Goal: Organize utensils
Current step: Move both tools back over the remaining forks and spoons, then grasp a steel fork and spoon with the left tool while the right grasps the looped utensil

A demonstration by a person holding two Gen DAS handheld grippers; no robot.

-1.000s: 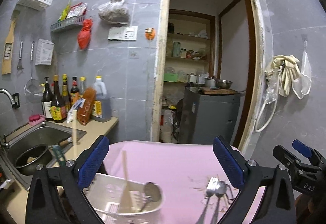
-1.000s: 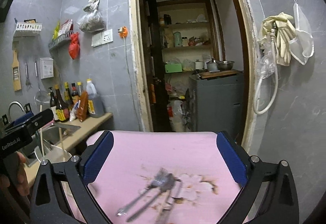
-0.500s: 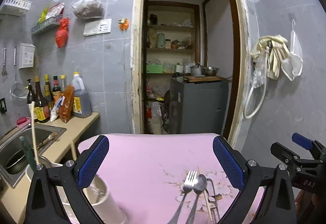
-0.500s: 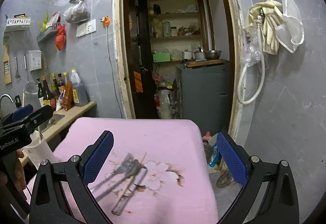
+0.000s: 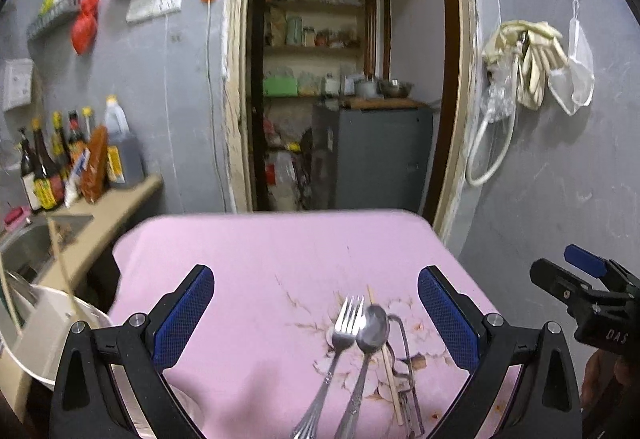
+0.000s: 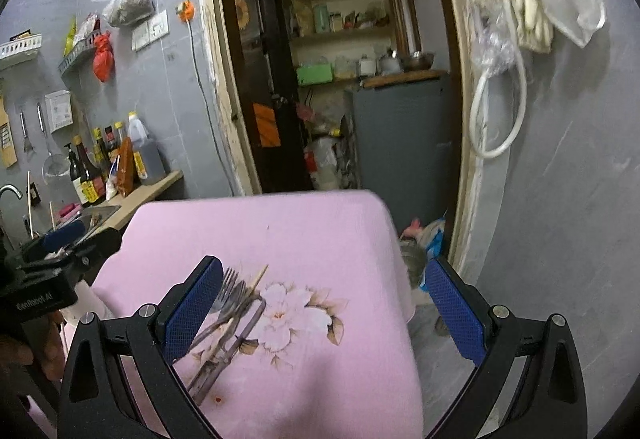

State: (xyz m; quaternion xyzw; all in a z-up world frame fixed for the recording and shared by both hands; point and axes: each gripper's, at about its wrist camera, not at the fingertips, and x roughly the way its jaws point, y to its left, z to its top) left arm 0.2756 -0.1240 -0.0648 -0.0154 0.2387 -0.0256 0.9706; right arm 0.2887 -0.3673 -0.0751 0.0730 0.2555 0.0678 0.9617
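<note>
A fork [image 5: 347, 323], a spoon [image 5: 373, 327], a wooden chopstick [image 5: 387, 367] and a wire-handled tool [image 5: 405, 351] lie together on the pink flowered tablecloth [image 5: 280, 263]. My left gripper [image 5: 316, 315] is open and empty, hovering above the pile, which lies between its fingers. The pile also shows in the right wrist view [image 6: 236, 303], by the left finger of my right gripper [image 6: 324, 303], which is open and empty. A white utensil holder [image 5: 48, 335] stands off the table's left edge with sticks rising from it.
A counter [image 5: 116, 199] with sauce bottles [image 5: 44, 167] and a sink [image 5: 24, 247] lies at left. An open doorway [image 5: 344, 79] to a pantry is behind the table. A hose and gloves [image 5: 516, 67] hang on the right wall. The table's right edge [image 6: 400, 279] drops to the floor.
Both grippers have swung to the right; the utensil holder slid toward the left edge of the left view and the utensil pile now lies between the left fingers. Both stayed open.
</note>
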